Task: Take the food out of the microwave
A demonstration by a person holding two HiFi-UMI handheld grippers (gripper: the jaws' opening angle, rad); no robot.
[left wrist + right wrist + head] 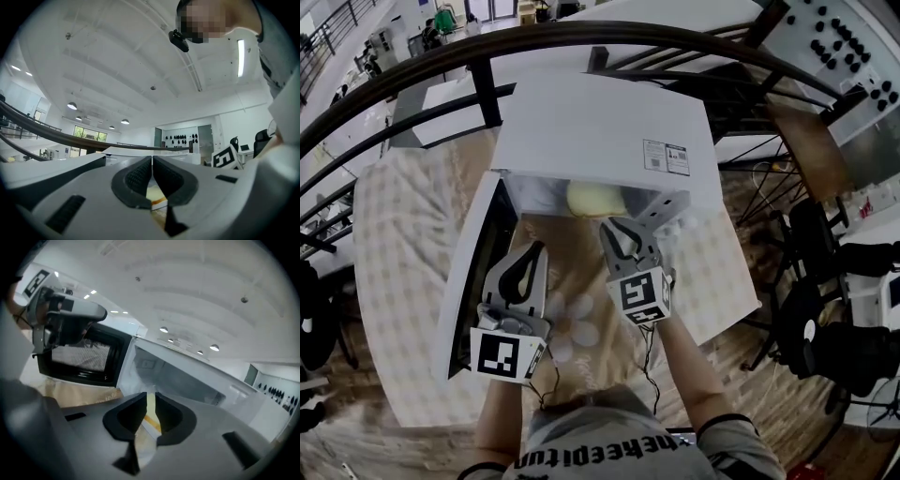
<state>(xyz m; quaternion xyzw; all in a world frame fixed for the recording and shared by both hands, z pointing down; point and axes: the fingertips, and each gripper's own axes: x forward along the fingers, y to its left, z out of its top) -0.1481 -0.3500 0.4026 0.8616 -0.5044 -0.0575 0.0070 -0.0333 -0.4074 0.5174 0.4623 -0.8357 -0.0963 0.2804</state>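
A white microwave [600,122] stands on the table with its door [473,272] swung open to the left. Inside lies a pale yellow lump of food [595,199] on a plate with an orange rim [153,423]. My right gripper [617,227] is at the mouth of the microwave, just short of the food, its jaws a narrow gap apart with nothing gripped. The food [150,409] shows through that gap. My left gripper [534,251] hangs in front of the open door, shut and empty. Past its jaws a strip of the food [154,194] shows.
A tan cloth [572,281] covers the table in front of the microwave. The open door [79,357] stands close on the left. A black curved railing [487,47] runs behind. Black chairs [825,309] and cables lie at the right over wooden flooring.
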